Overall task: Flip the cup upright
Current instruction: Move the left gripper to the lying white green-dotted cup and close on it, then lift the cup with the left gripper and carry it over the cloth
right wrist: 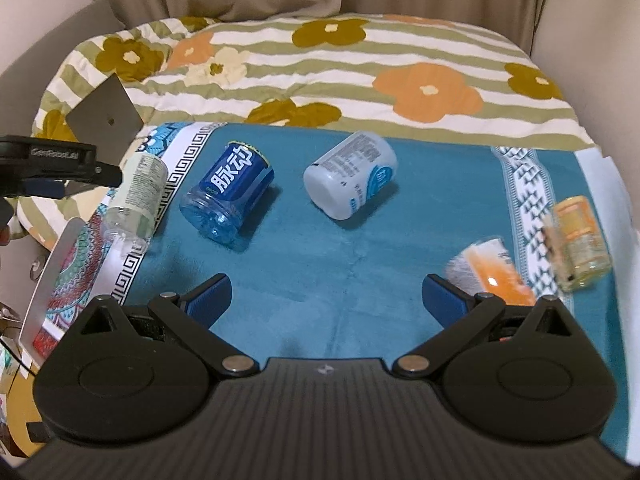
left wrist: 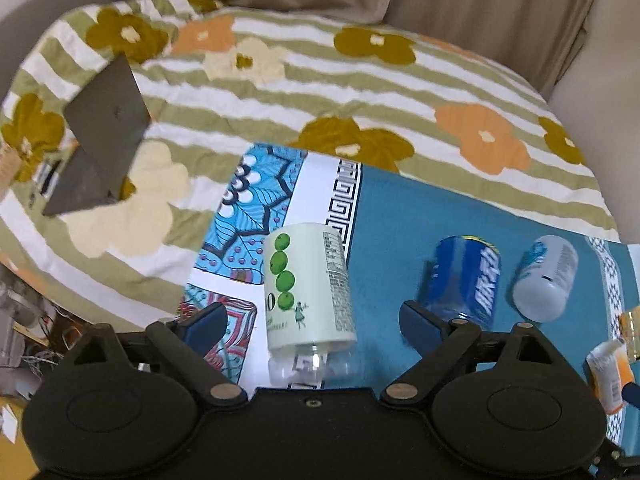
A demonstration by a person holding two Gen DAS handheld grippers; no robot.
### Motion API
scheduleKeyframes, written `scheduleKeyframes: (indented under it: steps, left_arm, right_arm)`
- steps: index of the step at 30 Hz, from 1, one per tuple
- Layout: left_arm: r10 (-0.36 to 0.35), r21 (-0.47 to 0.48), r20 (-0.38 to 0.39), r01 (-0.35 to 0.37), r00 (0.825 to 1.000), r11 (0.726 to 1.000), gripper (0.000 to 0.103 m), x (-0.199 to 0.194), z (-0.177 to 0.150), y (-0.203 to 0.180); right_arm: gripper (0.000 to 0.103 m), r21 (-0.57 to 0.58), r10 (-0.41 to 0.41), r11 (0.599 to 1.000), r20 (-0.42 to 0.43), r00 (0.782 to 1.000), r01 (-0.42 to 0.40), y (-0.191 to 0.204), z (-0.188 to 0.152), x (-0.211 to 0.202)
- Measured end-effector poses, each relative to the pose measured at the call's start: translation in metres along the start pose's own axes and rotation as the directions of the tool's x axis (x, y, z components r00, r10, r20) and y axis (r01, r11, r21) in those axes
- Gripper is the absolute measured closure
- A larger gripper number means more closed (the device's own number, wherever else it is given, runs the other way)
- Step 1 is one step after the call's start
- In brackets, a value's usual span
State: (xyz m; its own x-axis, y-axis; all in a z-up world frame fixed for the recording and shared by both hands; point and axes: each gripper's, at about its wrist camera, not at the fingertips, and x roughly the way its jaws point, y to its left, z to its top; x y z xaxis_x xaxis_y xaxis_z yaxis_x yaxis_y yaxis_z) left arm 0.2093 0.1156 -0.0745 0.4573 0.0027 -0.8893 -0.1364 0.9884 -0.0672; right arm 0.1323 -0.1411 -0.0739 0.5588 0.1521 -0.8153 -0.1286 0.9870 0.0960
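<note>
Blue-padded left gripper (left wrist: pixel 310 316) straddles the green-labelled cup (left wrist: pixel 308 284) spread wide; right gripper (right wrist: pixel 326 292) likewise unclenched.

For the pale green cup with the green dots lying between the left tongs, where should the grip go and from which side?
Grip the labelled middle of the green-dot cup, not its clear ribbed end nearest the camera. It lies on its side, lengthwise along the left tongs, whose open jaws already flank it, so come from above and close across its round sides, probably the firmest hold.
</note>
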Motion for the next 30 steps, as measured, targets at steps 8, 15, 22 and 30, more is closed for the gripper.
scheduleKeyframes:
  steps: [8, 15, 22, 30]
  left_arm:
    - [-0.02, -0.009, -0.108, 0.019, 0.994, 1.0, 0.011, 0.043, 0.012, 0.009]
    - [-0.033, -0.002, -0.169, 0.033, 0.985, 0.999, 0.035, 0.058, 0.011, 0.011]
    - [-0.059, -0.001, -0.17, 0.059, 0.984, 0.998, 0.036, 0.058, 0.011, 0.01]
    - [-0.04, 0.01, -0.145, 0.042, 0.989, 0.999, 0.036, 0.041, 0.008, 0.006]
  right_arm:
    - [0.0, 0.026, -0.016, 1.0, -0.058, 0.998, 0.018, 0.012, 0.006, 0.036]
    - [0.0, 0.053, -0.021, 0.998, -0.089, 0.996, 0.026, 0.013, 0.009, 0.051]
    - [0.0, 0.064, -0.013, 0.998, -0.104, 0.995, 0.02, 0.012, 0.01, 0.055]
    - [0.0, 0.072, 0.002, 0.997, -0.099, 0.995, 0.005, 0.009, 0.009, 0.051]
